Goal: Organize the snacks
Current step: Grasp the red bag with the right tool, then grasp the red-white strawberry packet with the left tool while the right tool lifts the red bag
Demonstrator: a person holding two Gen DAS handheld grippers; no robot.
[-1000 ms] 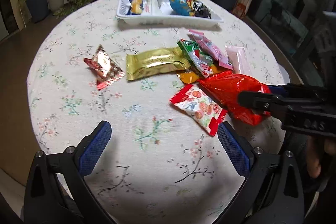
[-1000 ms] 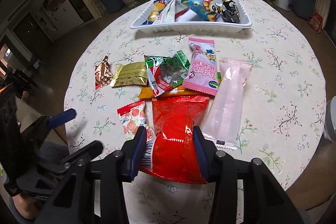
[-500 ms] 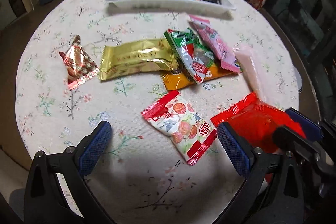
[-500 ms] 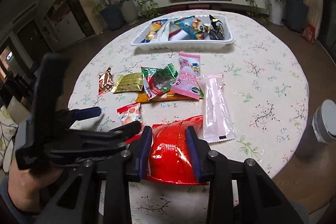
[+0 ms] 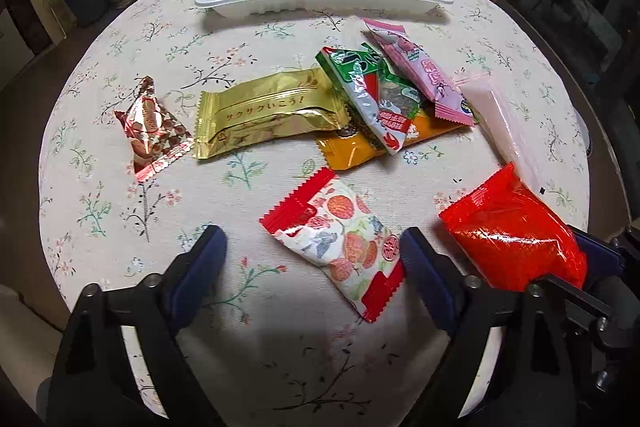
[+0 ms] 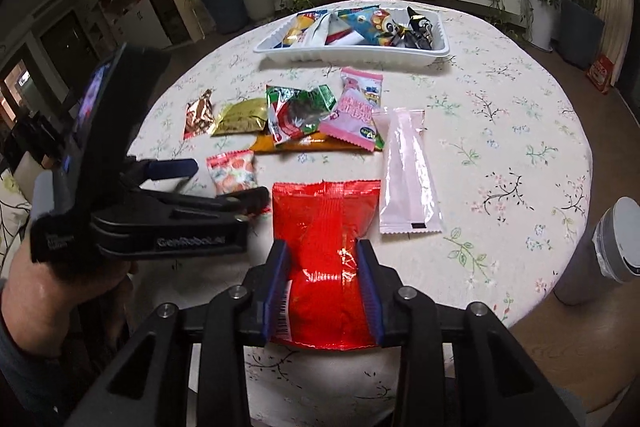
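Since a second ago the left tool [image 5: 310, 247] has dropped closer over the tabletop [image 5: 248, 339] and its jaws are closing, narrower than before, with the strawberry-print packet [image 5: 340, 239] now between its blue pads [image 5: 420, 267] — the right pad is just at the packet's edge, the left one well clear, so nothing is gripped; the red bag [image 6: 326, 227], which lay among the loose snacks, has been drawn back toward the near edge.

The right tool [image 6: 323, 279] has both pads pressed on the red bag's lower half, the foil creased between them; its jaws are easing apart slightly, yet the bag is held; a hand [image 6: 60, 279] carries the left tool at the left of the right-wrist view.

Beyond lie the loose snacks: a pale pink stick pack [image 6: 406, 171] beside the red bag; an orange packet [image 5: 360, 147] under a green packet [image 5: 372, 99] and a pink packet [image 5: 420, 71]; a gold bar wrapper [image 5: 268, 111]; a brown-and-red foil packet [image 5: 154, 127] furthest left.

At the far side sits the white tray [image 5: 320, 5], holding several packets — blue, white, yellow and black among them.
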